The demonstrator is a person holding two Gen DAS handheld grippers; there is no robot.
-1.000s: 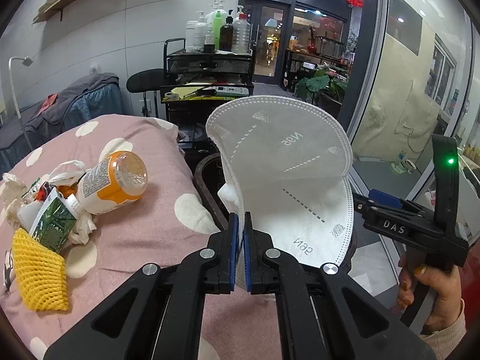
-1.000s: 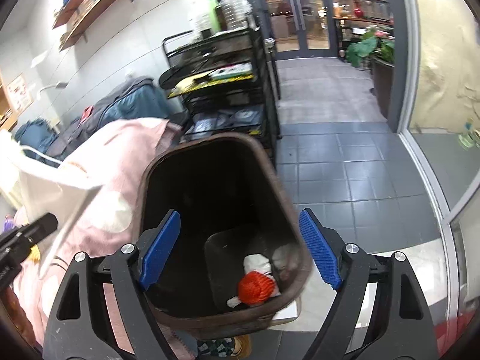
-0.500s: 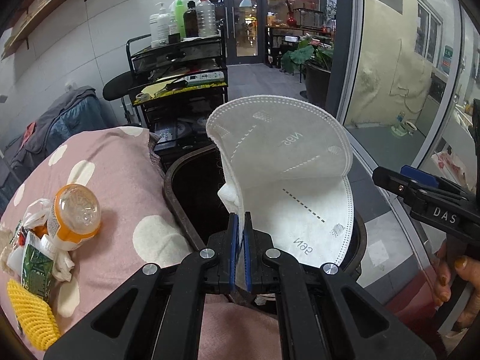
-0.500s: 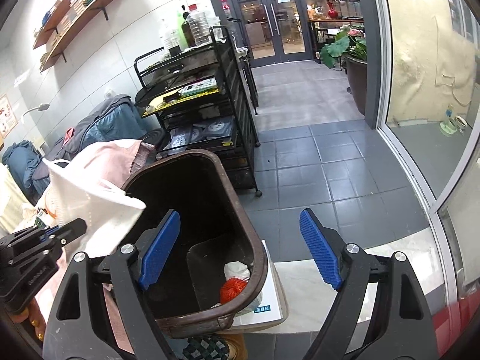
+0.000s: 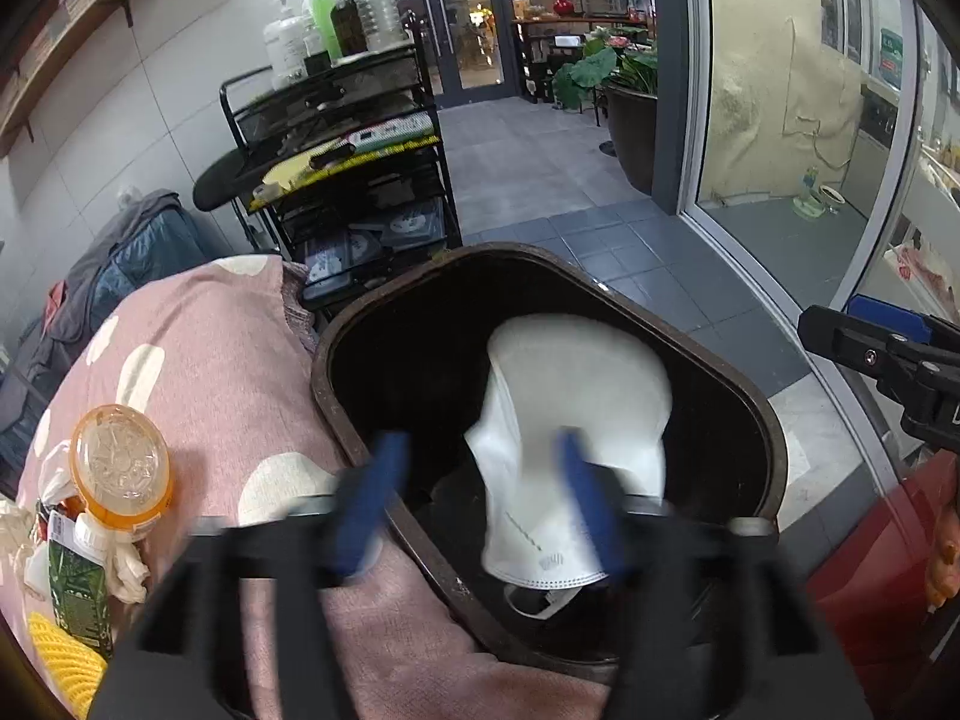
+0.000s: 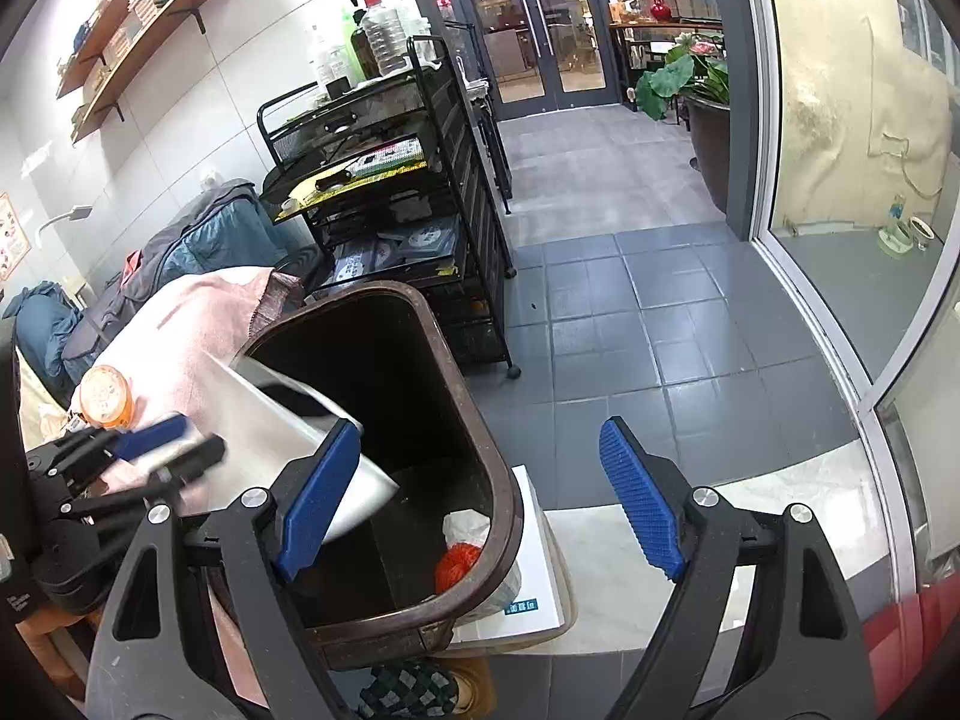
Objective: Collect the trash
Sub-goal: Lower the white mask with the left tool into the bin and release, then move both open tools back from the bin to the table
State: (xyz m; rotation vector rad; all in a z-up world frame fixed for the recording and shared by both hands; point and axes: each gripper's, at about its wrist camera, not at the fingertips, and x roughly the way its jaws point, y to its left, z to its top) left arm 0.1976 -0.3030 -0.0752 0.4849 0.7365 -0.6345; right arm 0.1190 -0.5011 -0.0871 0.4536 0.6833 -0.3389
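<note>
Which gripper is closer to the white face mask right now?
Left. The left gripper is open right around the face mask over the trash bin; the right gripper is off beside the bin, open.

My feeds are evenly lit by bright indoor light, with glare on the glass doors [image 6: 540, 30]. The left tongs [image 5: 480, 498] and face mask [image 5: 576, 420] smear with motion blur; the trash bin [image 5: 762, 420] interior is dark. Fisheye bending and black vignette crowd the edges.

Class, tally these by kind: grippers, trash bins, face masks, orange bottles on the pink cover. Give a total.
grippers: 2, left gripper and right gripper
trash bin: 1
face mask: 1
orange bottle: 1
total: 5
</note>
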